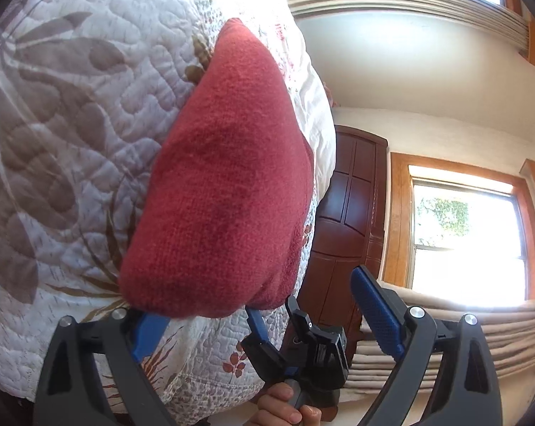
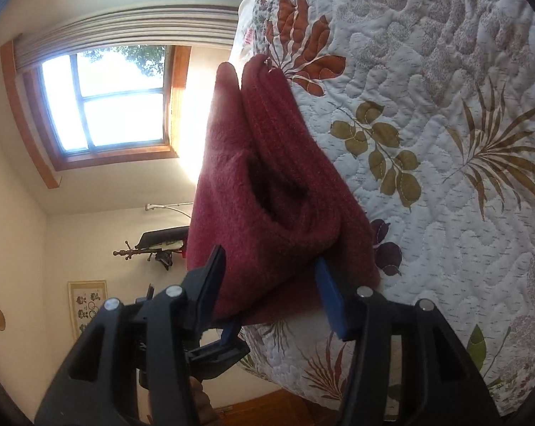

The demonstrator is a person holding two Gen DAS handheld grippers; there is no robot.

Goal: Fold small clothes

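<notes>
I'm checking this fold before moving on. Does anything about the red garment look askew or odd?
The red garment is not flat: in the right wrist view its layers gape open in a dark pocket, bunched between the right tongs. In the left view, the left tongs stand wide open beside it over the quilt.

Both wrist views rolled sideways, very close. Left view looks along its fingers at the red cloth on the bed. Right view faces same red cloth and bed.
</notes>
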